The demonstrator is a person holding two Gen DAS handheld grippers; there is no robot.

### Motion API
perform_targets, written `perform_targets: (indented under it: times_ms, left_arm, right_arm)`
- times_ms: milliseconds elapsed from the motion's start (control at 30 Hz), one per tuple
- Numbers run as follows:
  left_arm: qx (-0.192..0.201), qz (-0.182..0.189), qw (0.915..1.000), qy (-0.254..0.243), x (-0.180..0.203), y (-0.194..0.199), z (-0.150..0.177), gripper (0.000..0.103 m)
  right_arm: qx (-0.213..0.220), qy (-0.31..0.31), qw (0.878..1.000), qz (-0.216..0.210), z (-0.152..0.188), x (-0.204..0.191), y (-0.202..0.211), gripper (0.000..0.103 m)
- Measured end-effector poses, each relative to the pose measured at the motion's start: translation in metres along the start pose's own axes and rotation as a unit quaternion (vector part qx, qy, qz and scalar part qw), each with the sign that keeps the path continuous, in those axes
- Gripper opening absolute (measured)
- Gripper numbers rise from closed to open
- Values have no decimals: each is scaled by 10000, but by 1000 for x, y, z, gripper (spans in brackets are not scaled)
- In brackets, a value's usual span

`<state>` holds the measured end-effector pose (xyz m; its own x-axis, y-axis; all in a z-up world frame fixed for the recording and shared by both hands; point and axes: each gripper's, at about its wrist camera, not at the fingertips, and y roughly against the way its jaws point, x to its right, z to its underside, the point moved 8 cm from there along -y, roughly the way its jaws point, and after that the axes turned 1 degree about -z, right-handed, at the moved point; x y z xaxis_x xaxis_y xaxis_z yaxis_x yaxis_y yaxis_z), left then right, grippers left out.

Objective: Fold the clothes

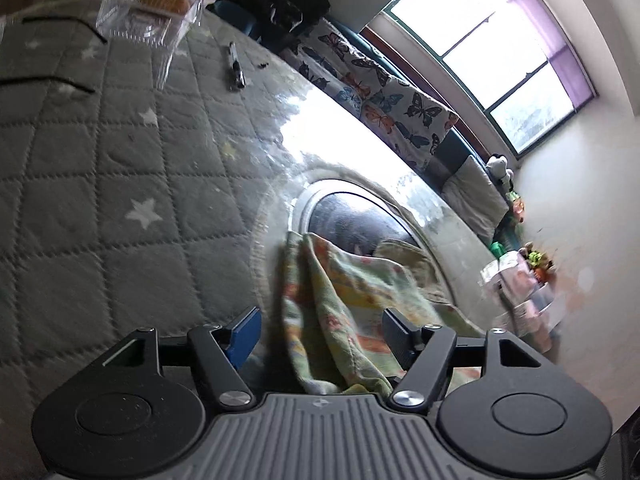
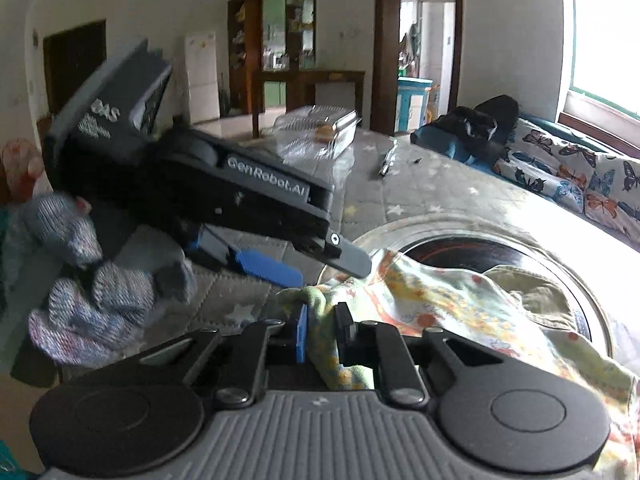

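- The quilted table cover (image 1: 100,184) lies bare to the left of the cloth (image 1: 332,300).
- A clear plastic box (image 1: 156,8) and a pen (image 1: 236,68) sit at the far edge.
- The left gripper (image 2: 304,256) hangs just above the cloth's near corner.

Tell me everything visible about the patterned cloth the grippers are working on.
The patterned cloth is a soft, towel-like fabric, pale green and yellow with orange and red motifs. It lies crumpled on the quilted table cover, partly draped over a round dark inset. One bunched edge is pinched in the right gripper, whose jaws stand nearly together on it. A fold also runs between the left gripper's wide-open jaws, whose pads stand clear of it.
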<state>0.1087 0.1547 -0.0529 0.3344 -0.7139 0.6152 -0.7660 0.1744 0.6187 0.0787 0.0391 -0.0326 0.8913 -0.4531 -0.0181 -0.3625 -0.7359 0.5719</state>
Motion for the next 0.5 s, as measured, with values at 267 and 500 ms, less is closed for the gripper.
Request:
perform_targets:
  times_ms: [267, 500]
  left_arm:
    - [-251, 219, 9980, 541, 5, -14, 6, 68]
    - [-370, 301, 9937, 1016, -1, -24, 9, 26]
  right_arm:
    - [162, -236, 9995, -121, 1, 9, 15, 12]
    - [157, -289, 9992, -207, 3, 10, 10, 12]
